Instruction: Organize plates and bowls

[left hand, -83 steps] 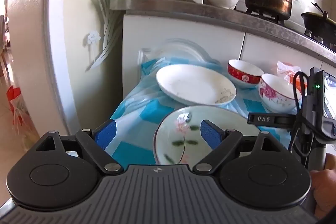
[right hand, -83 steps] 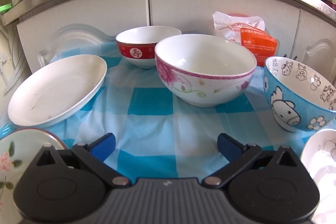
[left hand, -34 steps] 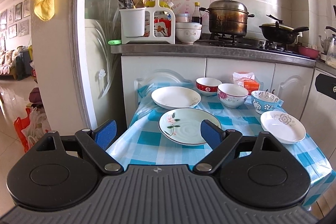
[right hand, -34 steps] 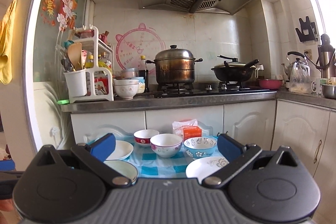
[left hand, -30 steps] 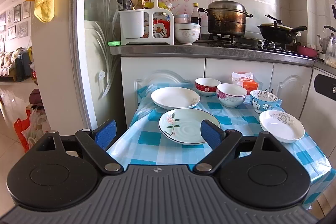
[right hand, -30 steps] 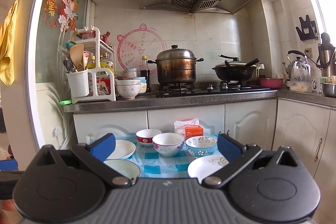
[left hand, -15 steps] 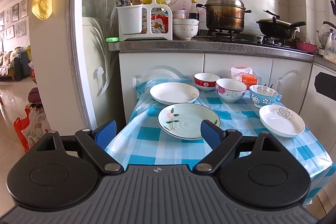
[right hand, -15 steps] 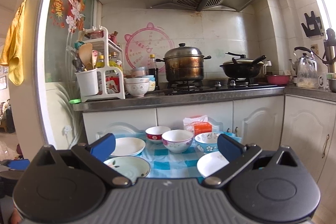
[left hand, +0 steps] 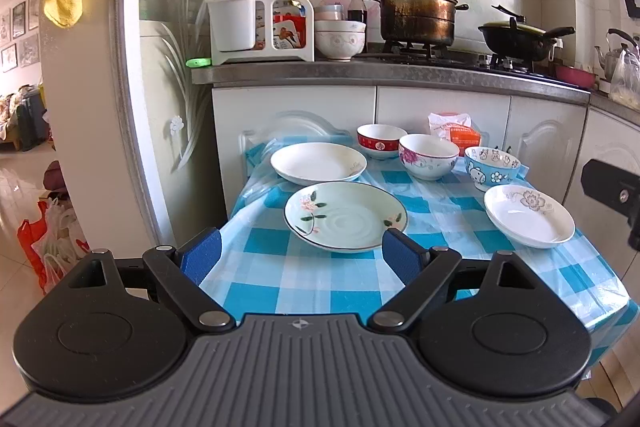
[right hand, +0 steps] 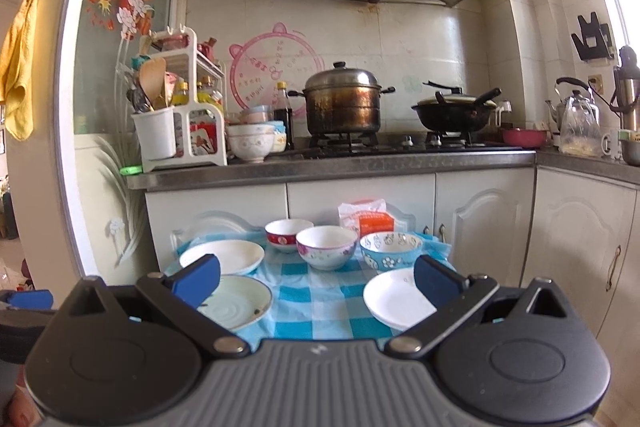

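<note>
Both pairs of tongs are held back from the counter (left hand: 304, 279) with nothing in them: the left tongs (left hand: 300, 255) stand spread apart, and the right tongs (right hand: 316, 277) are likewise wide apart and empty. Taking the green floral plate (left hand: 346, 217) as the landmark, the plain white plate (left hand: 318, 163) lies just behind it, nearly touching its rim; behind and to the right of it stand three bowls in a row, the red bowl (left hand: 380, 141), the pink-flowered bowl (left hand: 428, 155) and the blue cartoon bowl (left hand: 492, 167); well to its right sits a white flowered dish (left hand: 528, 215), close to the counter's right edge. The main risk, as I judge it, is the slick plastic checked cloth (left hand: 328, 291): a shallow plate pinched by its rim could slide or tip out of the tongs, and a nudge to the dish on the right might send it over the edge. Stacking the floral plate on the white one could chip them if it is set down at a tilt. The bowls stand near enough together that reaching for one may knock its neighbour. An orange packet (left hand: 454, 133) leans behind the bowls, and cabinet doors (left hand: 440, 111) close off the far side, so approach seems best from the near side.
</note>
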